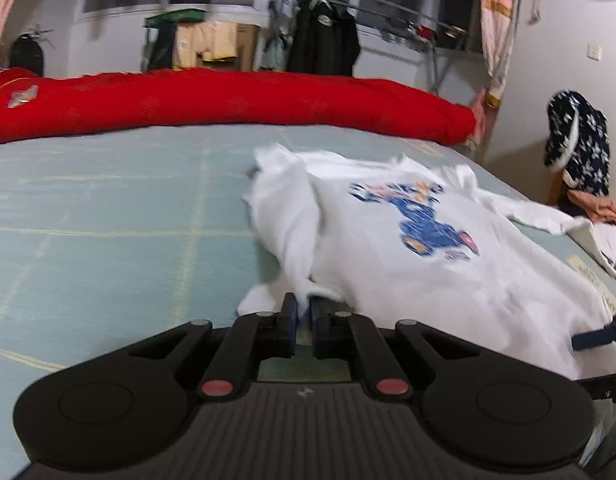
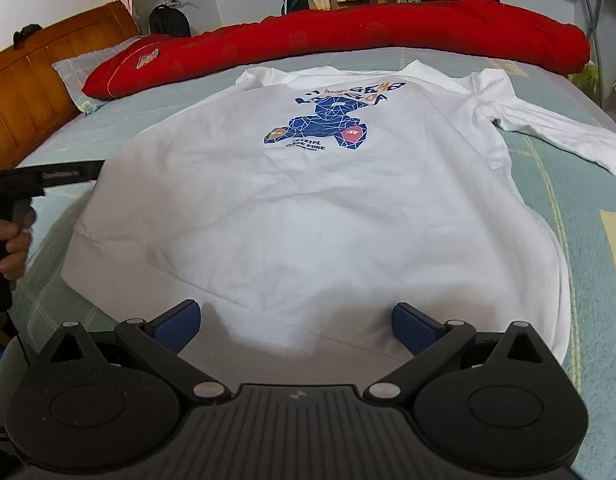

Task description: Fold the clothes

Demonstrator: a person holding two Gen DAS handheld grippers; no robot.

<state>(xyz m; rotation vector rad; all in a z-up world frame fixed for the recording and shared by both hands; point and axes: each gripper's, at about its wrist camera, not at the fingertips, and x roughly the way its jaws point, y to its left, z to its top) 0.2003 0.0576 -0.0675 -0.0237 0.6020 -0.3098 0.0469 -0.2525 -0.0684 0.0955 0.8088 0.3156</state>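
A white sweatshirt [image 2: 308, 208] with a blue geometric print [image 2: 328, 124] lies flat on the pale green bed mat [image 1: 108, 220], hem toward me. Its right sleeve [image 2: 568, 136] stretches out to the right. My left gripper [image 1: 304, 314] is shut on a bunched end of the left sleeve [image 1: 292, 224], which lies along the shirt's left side. In the right wrist view the left gripper [image 2: 94, 169] sits at the shirt's left edge, held by a hand [image 2: 12, 240]. My right gripper [image 2: 296, 320] stands open over the hem, nothing between its blue fingers [image 2: 180, 320].
A rolled red quilt [image 2: 348, 32] lies across the far side of the bed. A wooden headboard [image 2: 40, 80] and a pillow [image 2: 76, 68] are at the left. A clothes rack [image 1: 328, 32] stands behind, and a dark patterned garment [image 1: 576, 140] hangs at the right.
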